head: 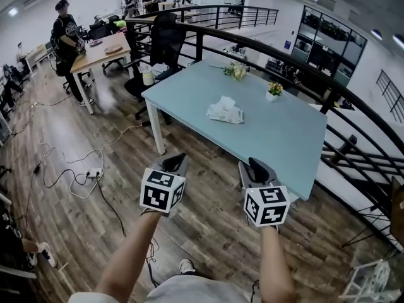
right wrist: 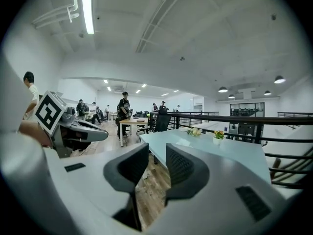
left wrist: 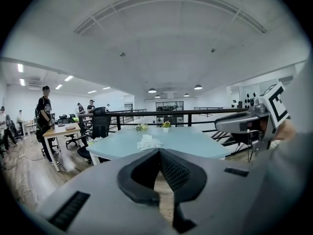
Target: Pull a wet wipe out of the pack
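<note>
We are holding the left hand-held gripper (head: 177,160) with jaws together and the right hand-held gripper (head: 255,164) with jaws slightly apart, both empty. The wet wipe pack (head: 225,111) is lying on the desk (head: 284,137), well ahead.

No words, numbers or brand names are showing legibly anywhere. The white cube (head: 162,190) on the left gripper (head: 176,162) and the matching white cube (head: 266,206) on the right gripper (head: 255,165) are displaying black square coded markers, which are patterns and not letters. The pale, soft wet wipe pack (head: 225,112) on the light blue table (head: 278,137) is lying too far off for any print to be read. A small blue wall sign (head: 287,44) is appearing only as a blur.
</note>
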Available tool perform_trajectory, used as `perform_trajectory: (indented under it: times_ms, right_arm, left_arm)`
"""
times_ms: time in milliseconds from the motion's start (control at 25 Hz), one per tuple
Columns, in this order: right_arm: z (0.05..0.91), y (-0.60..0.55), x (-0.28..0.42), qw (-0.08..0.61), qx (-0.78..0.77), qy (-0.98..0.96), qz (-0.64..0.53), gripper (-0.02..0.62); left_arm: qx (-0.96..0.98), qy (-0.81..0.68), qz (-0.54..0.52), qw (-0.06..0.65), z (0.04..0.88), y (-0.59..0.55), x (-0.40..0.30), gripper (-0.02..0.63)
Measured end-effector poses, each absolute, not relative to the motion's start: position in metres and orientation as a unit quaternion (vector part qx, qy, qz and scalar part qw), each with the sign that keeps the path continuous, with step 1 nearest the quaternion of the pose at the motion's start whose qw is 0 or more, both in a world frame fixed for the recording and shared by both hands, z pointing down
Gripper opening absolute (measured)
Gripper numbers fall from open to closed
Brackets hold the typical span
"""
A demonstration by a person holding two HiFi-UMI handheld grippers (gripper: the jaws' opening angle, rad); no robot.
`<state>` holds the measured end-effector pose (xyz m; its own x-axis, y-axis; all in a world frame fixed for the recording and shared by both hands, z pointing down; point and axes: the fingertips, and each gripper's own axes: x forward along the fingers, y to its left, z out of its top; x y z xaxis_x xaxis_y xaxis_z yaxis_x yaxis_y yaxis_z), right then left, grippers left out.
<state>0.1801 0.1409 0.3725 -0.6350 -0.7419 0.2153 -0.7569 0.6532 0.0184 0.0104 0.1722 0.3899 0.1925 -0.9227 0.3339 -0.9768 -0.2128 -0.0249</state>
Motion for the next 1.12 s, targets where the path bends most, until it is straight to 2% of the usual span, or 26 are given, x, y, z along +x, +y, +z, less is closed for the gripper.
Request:
perform_trajectory:
  times_ms: [640,1120]
  right_arm:
    - [0.371,0.127,0.136,0.103,0.442,-0.889,0.062,0.207]
    - [0.379,0.114,0.129,0.102,0.446,-0.887,0.067,0.218]
  left_arm:
    - [0.791,-0.588,0.147,0.088,0.391,0.140,-0.023,-0.008]
    - [0.791,-0.586,0.156,0.085,0.399,0.128,-0.027,-0.008]
